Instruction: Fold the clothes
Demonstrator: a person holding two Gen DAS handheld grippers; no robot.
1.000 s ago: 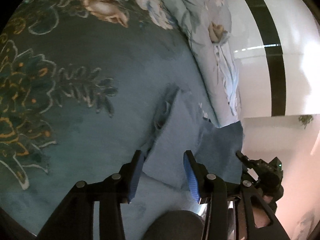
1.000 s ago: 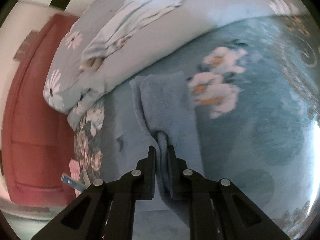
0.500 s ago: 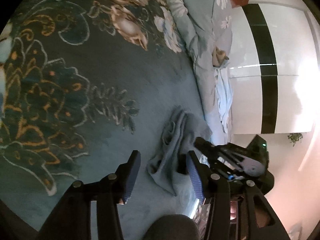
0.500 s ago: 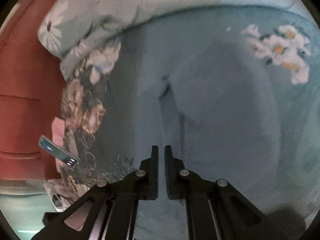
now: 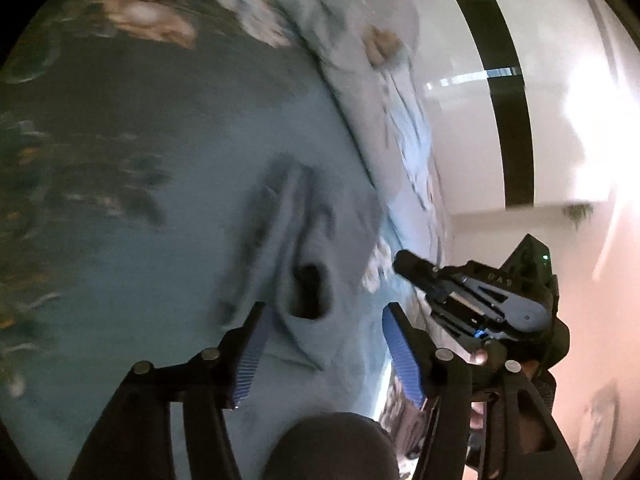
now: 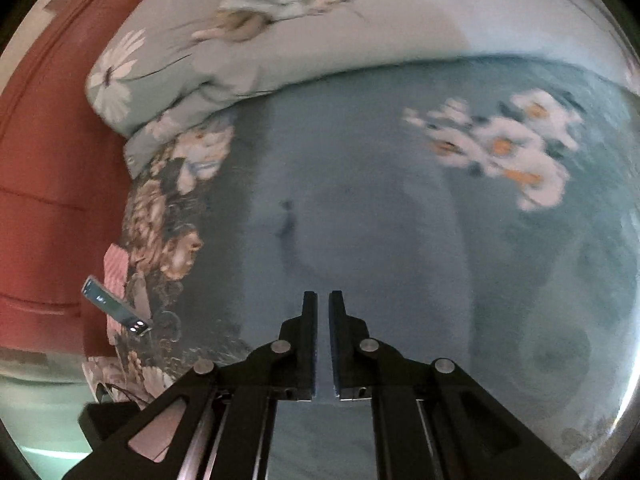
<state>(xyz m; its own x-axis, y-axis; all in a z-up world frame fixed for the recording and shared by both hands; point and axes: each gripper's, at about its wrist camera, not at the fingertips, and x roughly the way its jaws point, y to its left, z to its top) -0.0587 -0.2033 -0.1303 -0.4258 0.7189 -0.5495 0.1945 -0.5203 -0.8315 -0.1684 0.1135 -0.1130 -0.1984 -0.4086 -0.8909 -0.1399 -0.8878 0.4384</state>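
We are looking at a home bedroom: teal floral bedspread (image 6: 520, 280), daisy-print duvet (image 6: 320, 40) bunched along it, red padded headboard (image 6: 44, 160), glossy white wardrobe (image 5: 460, 100).

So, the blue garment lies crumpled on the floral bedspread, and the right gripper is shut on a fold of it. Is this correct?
Not quite. The right gripper is shut, but on nothing: the right wrist view shows its jaws almost together with no cloth between them. The rest holds: the blue garment lies crumpled on the floral bedspread, as the left wrist view shows.

garment (image 5: 320, 248) on bedspread (image 5: 160, 208), beside quilt (image 5: 404, 128)
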